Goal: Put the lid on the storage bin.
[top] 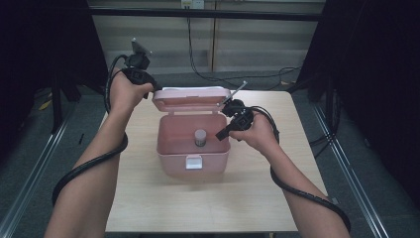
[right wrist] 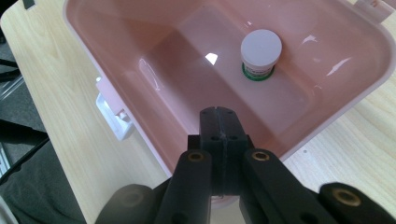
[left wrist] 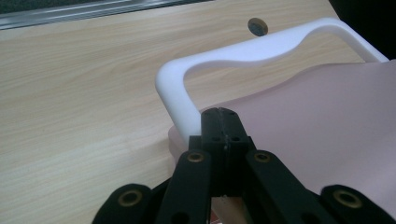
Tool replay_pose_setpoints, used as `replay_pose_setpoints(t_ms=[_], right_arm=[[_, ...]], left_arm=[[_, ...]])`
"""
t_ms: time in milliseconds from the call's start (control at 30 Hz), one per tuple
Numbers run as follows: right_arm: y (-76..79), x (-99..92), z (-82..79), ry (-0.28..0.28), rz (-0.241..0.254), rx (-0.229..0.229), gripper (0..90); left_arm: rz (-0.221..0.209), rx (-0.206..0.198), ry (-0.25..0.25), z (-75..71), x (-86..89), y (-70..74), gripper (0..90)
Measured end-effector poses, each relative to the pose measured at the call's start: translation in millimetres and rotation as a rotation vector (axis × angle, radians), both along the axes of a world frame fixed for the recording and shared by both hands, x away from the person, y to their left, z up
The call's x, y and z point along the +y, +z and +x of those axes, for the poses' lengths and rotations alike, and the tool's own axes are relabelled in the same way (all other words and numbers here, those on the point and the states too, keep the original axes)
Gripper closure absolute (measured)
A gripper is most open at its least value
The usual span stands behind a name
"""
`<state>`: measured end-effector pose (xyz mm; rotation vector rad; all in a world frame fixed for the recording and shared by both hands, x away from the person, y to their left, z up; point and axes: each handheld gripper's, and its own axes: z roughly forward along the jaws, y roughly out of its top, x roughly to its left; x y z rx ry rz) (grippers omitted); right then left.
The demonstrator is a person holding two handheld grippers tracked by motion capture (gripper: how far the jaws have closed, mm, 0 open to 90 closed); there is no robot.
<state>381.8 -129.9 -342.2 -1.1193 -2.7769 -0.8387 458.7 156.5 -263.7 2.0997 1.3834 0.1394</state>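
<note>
The left gripper (left wrist: 222, 112), jaws pressed together on nothing, sits at the back-left corner of the open pink box (top: 193, 146), touching its lid (left wrist: 327, 121) beside the white handle (left wrist: 243, 53); the right gripper (right wrist: 219, 111), jaws likewise closed and empty, hovers over the box's rim; the white-capped jar (right wrist: 260, 52) stands inside, at one o'clock from those jaws, on the table (top: 148, 198).

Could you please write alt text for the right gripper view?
An open pink box on a wooden table holds one small white-capped jar. The shut right claw hangs above the box's near rim, with nothing between its jaws.
</note>
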Motion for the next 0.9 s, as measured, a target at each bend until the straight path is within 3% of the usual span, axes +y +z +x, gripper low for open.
replay_pose_setpoints(t_ms=[333, 900], right_arm=[[-0.8, 0.5, -6.4, 0.019, 0.005, 0.000, 90.0], [9.3, -12.2, -11.7, -0.012, 0.036, -0.025, 90.0]], left_arm=[[0.006, -0.013, 0.003, -4.0, 1.9, 0.0, 90.0], [0.014, -0.013, 0.006, -8.6, 4.4, 0.9, 90.0]])
